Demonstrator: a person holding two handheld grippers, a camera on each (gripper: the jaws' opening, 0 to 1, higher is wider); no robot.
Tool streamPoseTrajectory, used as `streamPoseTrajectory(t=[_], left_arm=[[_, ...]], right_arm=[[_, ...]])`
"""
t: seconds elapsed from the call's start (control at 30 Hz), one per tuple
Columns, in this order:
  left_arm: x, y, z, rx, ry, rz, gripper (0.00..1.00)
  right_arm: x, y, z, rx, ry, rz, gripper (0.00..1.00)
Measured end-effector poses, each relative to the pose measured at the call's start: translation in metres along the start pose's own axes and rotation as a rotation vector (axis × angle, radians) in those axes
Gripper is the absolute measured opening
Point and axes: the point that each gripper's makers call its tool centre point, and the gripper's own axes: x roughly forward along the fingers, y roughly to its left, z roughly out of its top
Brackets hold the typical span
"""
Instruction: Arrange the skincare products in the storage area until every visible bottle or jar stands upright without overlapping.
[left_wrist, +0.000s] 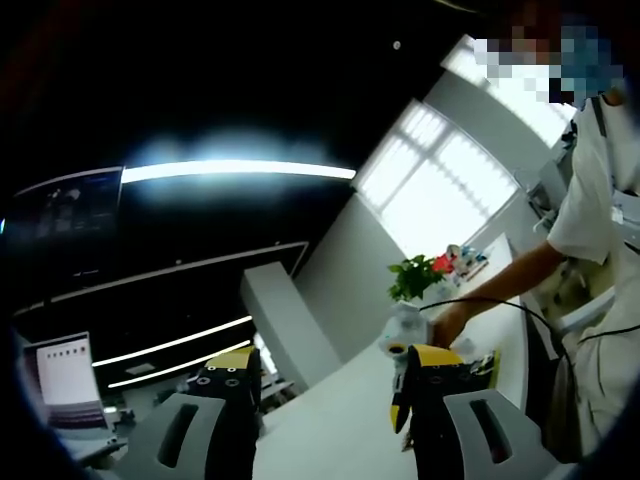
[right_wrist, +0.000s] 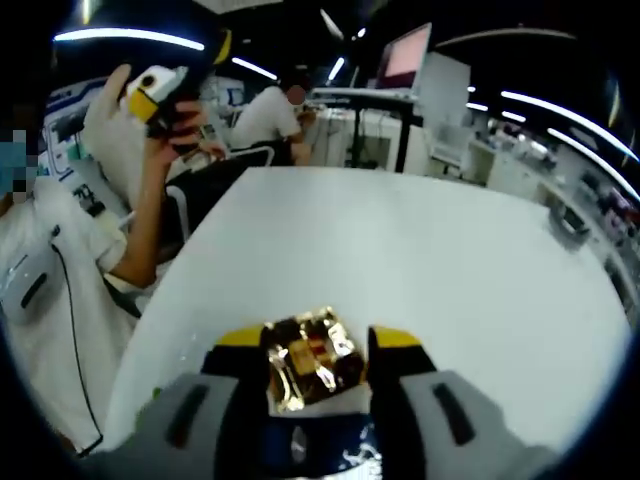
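My right hand-held gripper (right_wrist: 318, 350) clamped a gold packet (right_wrist: 312, 362) above the white tabletop (right_wrist: 420, 260); the left hand-held gripper (left_wrist: 320, 380) gaped empty; arranging looked barely begun.

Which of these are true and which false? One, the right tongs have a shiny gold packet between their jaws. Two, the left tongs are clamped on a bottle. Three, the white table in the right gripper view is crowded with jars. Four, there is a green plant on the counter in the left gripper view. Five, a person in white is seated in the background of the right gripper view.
1. True. The gold packet sits between the jaws of the right tongs.
2. False. The left tongs are open with nothing between them.
3. False. The white table is bare ahead of the packet.
4. True. The green plant stands on the counter.
5. True. The seated person is beyond the table.
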Motion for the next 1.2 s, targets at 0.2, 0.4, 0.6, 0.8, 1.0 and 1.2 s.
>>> streamPoseTrajectory(t=[0.2, 0.4, 0.6, 0.8, 1.0, 1.2], left_arm=[[0.002, -0.002, -0.001, 0.006, 0.005, -0.01, 0.6], [0.001, 0.001, -0.003, 0.007, 0.007, -0.007, 0.6], [-0.001, 0.004, -0.002, 0.009, 0.005, 0.002, 0.6], [-0.001, 0.004, -0.002, 0.011, 0.006, 0.001, 0.6], [0.0, 0.003, -0.002, 0.014, 0.007, -0.003, 0.6], [0.0, 0.002, -0.001, 0.015, 0.005, -0.004, 0.59]], right_arm=[[0.013, 0.003, 0.001, 0.026, 0.006, 0.027, 0.4], [0.014, 0.0, 0.001, 0.039, 0.019, 0.016, 0.37], [0.012, -0.004, -0.001, 0.062, 0.025, -0.01, 0.35], [0.008, -0.011, -0.004, 0.089, 0.035, -0.038, 0.34], [0.01, -0.01, -0.002, 0.078, 0.02, -0.029, 0.33], [0.01, -0.011, -0.001, 0.06, 0.02, -0.038, 0.35]])
